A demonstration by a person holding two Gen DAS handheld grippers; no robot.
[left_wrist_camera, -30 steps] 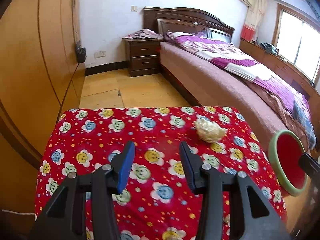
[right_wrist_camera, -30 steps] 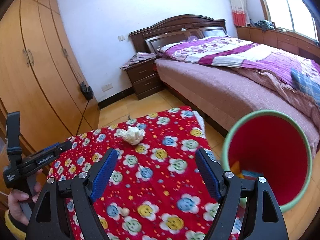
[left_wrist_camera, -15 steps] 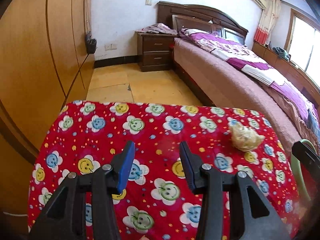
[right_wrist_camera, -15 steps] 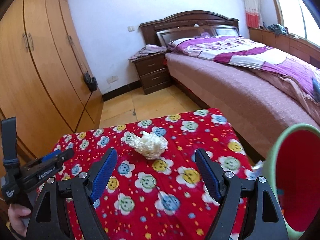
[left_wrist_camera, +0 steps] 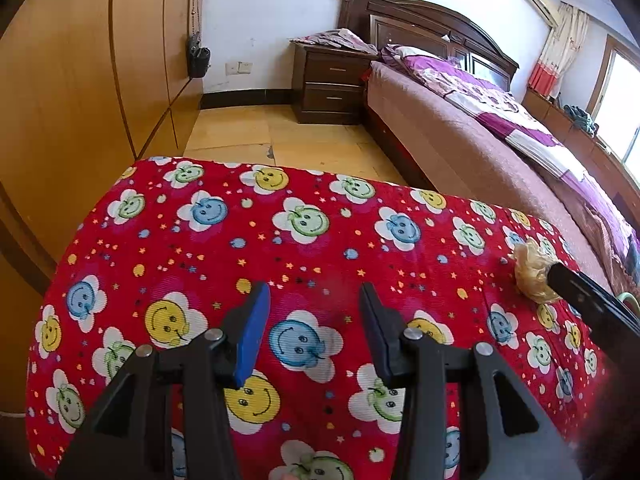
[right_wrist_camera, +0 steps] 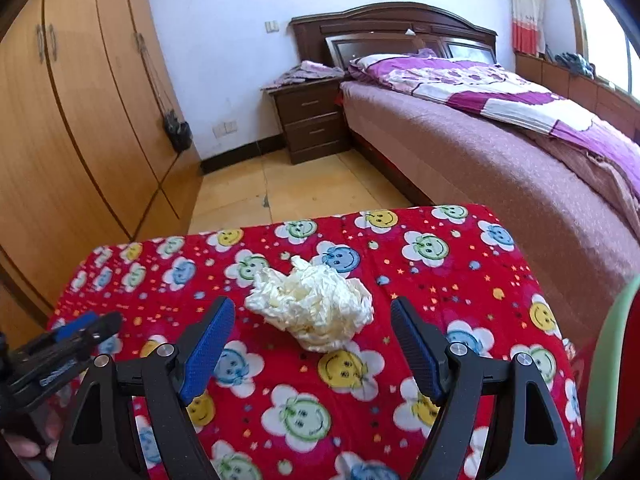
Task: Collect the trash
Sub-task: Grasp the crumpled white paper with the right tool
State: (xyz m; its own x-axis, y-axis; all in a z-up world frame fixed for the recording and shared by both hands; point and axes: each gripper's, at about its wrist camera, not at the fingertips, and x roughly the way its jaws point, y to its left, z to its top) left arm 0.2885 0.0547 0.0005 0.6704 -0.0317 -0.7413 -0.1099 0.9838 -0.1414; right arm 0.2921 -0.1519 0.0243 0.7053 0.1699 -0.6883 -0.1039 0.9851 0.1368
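A crumpled white paper wad (right_wrist_camera: 310,306) lies on the table's red smiley-flower cloth (right_wrist_camera: 460,280). My right gripper (right_wrist_camera: 312,334) hovers just before it, open wide, with the wad between and slightly beyond the blue pads, not touched. In the left wrist view the same wad (left_wrist_camera: 530,270) sits at the far right, partly hidden by the right gripper's black finger. My left gripper (left_wrist_camera: 312,322) hangs open over bare cloth (left_wrist_camera: 300,240) near the table's middle, holding nothing. The red bin with a green rim (right_wrist_camera: 618,376) shows at the right edge of the table.
A wooden wardrobe (right_wrist_camera: 80,120) stands left of the table. A bed (right_wrist_camera: 500,140) with a purple quilt runs along the right, a dark nightstand (right_wrist_camera: 312,120) beside its headboard. Tan floor (right_wrist_camera: 280,196) lies beyond the table's far edge.
Both grippers have dropped toward the table. The right one swung left from the bin to frame the paper wad. The left one shifted left, so the wad slid to its view's right edge.
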